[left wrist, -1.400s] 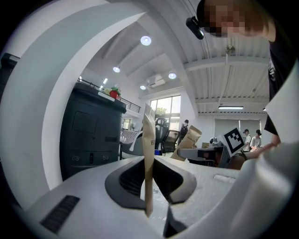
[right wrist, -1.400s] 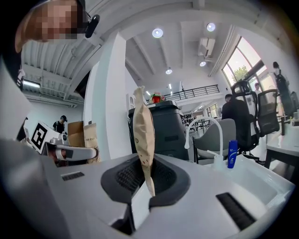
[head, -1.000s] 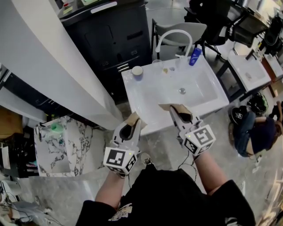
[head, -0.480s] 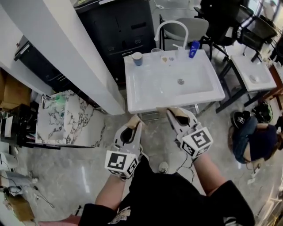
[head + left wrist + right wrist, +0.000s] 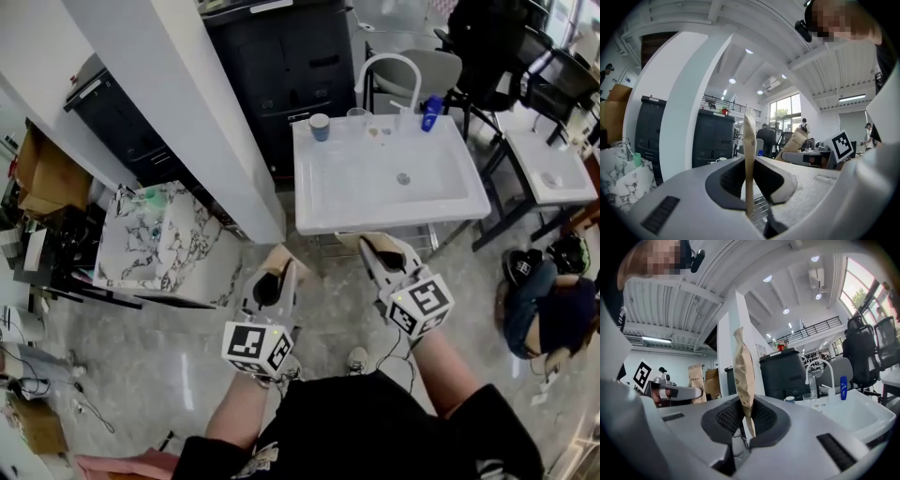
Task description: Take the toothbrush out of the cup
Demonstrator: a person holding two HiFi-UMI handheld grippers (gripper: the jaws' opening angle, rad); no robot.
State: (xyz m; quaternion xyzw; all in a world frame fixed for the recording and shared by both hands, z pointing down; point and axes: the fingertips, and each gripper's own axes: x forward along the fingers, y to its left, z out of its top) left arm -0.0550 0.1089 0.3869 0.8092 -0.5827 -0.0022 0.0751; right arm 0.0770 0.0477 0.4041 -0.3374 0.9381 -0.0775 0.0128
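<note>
A small blue-and-white cup [image 5: 320,126] stands on the back left corner of the white sink [image 5: 375,211], next to a clear glass [image 5: 356,116]. I cannot make out a toothbrush at this distance. My left gripper [image 5: 281,259] and right gripper [image 5: 362,243] are held level over the floor, short of the sink's front edge. Both have their brown-wrapped jaws pressed together with nothing between them. The left gripper view shows its gripper [image 5: 749,126] with the cup [image 5: 721,160] far behind it. Past its own gripper [image 5: 743,357], the right gripper view shows the cup [image 5: 789,399] and the glass [image 5: 807,397].
A white faucet [image 5: 389,70] and a blue bottle [image 5: 430,112] stand at the sink's back. A white column [image 5: 187,122] and a marble-topped cabinet [image 5: 155,246] lie to the left, a black cabinet [image 5: 291,56] behind. A crouching person [image 5: 548,309] is at the right.
Both grippers have drawn back from over the sink's front edge to the floor in front of it. The sink now sits farther up and to the right in the head view.
</note>
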